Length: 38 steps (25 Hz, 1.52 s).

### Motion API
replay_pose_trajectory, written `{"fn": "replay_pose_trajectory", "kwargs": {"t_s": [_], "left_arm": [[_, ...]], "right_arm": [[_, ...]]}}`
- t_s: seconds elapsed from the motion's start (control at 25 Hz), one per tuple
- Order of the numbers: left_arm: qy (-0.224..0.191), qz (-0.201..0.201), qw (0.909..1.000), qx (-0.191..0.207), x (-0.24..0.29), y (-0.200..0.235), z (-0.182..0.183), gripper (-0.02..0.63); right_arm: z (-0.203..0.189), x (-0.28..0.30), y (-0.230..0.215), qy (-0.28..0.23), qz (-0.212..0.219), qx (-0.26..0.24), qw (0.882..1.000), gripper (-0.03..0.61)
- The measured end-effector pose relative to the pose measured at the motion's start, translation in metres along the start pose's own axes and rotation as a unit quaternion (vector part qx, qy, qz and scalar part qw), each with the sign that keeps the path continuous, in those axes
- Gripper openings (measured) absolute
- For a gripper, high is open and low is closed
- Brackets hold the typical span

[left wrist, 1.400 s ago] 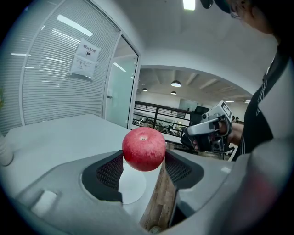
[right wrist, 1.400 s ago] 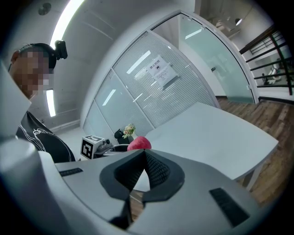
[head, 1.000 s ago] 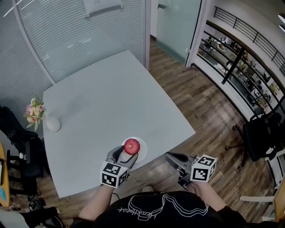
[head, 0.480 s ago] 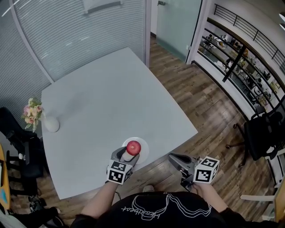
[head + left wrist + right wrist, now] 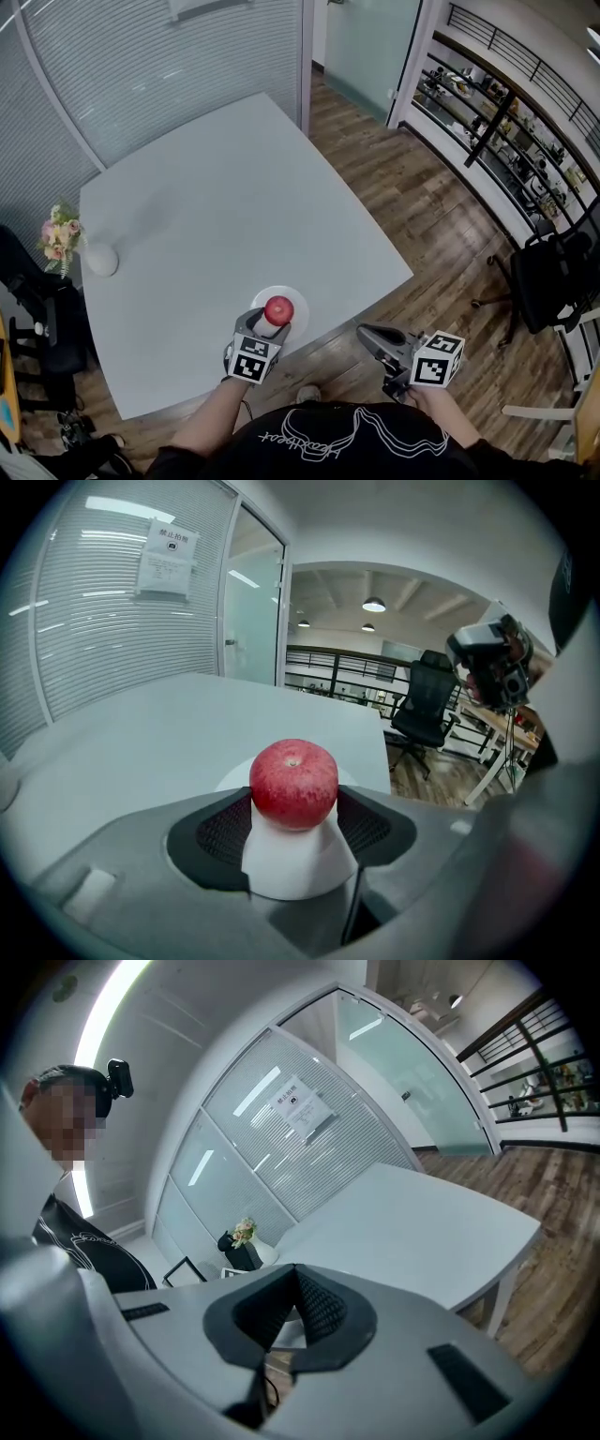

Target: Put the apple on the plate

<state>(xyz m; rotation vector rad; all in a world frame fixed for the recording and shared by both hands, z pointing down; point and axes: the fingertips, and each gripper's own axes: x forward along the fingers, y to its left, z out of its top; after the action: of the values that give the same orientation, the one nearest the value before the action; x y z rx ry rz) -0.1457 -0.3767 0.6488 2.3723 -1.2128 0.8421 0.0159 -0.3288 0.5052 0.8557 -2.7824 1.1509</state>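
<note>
Left hand-held gripper is pinching the apple across its widest part, one dark ribbed pad on each side, stem end up. The apple is right over the white plate near the front edge of the desk. I can't tell whether it's touching the plate or just above it. Handling guess: firm, smooth-skinned and round, moderate weight, so it can roll or squirt out if the squeeze is off-centre. The side grip at the middle looks right. It bruises, so I'd set it down gently and not drop it, then open slowly so it doesn't roll off the shallow plate. Right hand-held gripper has its jaws pressed together with nothing in them. It hangs off the desk edge over the wood floor, well clear of the plate. A vase of flowers sits at the far left corner, well apart. Nothing stands in the way.
</note>
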Motion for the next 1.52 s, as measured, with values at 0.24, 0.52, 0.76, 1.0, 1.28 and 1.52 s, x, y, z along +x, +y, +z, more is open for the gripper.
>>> {"fn": "replay_pose_trajectory", "kwargs": {"t_s": [0.24,0.52,0.76,1.0,1.28,1.52], "left_arm": [[0.004,-0.002,0.9999,0.010,0.003,-0.001,-0.002,0.291],[-0.003,0.010,0.9982,0.058,0.002,-0.004,0.003,0.291],[-0.006,0.008,0.9985,0.055,-0.001,-0.005,-0.002,0.305],[-0.023,0.011,0.9995,0.019,-0.022,-0.011,0.008,0.312],[-0.073,0.015,0.9919,-0.103,-0.074,-0.013,0.034,0.311],[-0.132,-0.045,0.9767,-0.163,-0.130,-0.047,0.060,0.308]], "right_arm": [[-0.011,-0.008,-0.005,0.007,-0.010,0.009,1.000,0.009],[-0.013,-0.009,-0.001,-0.006,0.002,0.037,0.999,0.009],[-0.023,-0.007,0.004,0.001,0.007,0.039,0.999,0.009],[-0.020,-0.007,0.016,0.001,0.015,0.019,1.000,0.009],[-0.016,-0.002,0.038,-0.005,0.045,-0.002,0.999,0.009],[-0.017,-0.005,0.067,-0.005,0.069,-0.021,0.997,0.009]]}}
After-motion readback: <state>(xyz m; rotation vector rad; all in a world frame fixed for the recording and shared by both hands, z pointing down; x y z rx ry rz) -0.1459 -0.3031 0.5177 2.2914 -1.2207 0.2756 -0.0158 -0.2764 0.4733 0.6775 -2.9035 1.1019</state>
